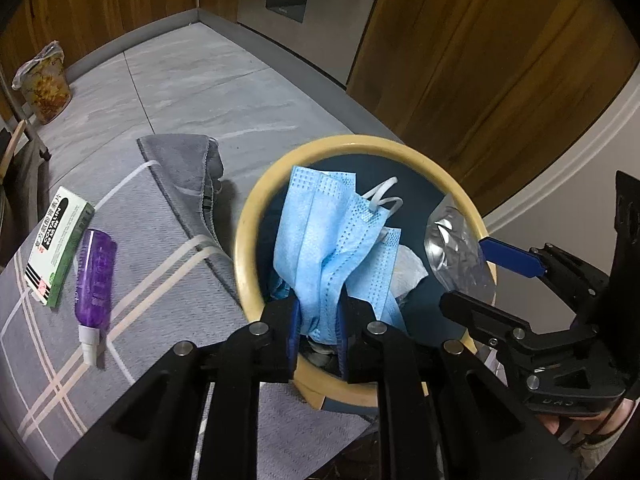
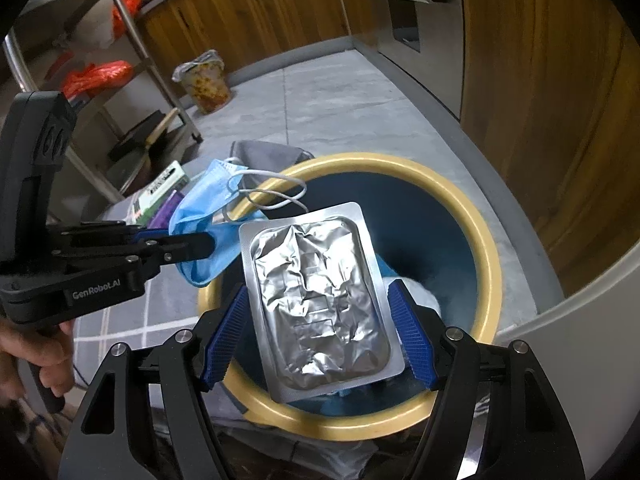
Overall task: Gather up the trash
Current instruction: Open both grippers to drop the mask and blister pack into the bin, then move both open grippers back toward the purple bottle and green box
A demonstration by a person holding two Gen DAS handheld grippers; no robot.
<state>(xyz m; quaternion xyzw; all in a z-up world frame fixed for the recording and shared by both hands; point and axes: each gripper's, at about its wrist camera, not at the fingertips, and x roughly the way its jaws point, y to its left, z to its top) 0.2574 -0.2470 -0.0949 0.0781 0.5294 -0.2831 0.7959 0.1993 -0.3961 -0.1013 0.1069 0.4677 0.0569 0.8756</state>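
My left gripper (image 1: 318,320) is shut on a blue face mask (image 1: 332,240) and holds it over the round trash bin with a yellow rim (image 1: 256,200); the left gripper (image 2: 208,246) and mask (image 2: 204,208) also show in the right wrist view. My right gripper (image 2: 320,336) has its blue pads (image 2: 412,336) spread wide beside a silver foil blister pack (image 2: 320,304) above the bin (image 2: 480,236). I cannot tell whether the pads touch the pack. The pack (image 1: 456,248) and right gripper (image 1: 492,280) show in the left view. White tissue (image 1: 408,272) lies in the bin.
A green and white medicine box (image 1: 56,244) and a purple spray bottle (image 1: 94,280) lie on the grey plaid cloth (image 1: 160,280) left of the bin. A patterned lined bin (image 1: 44,84) stands on the tile floor. Metal shelving (image 2: 120,80) stands at left, wooden cabinets behind.
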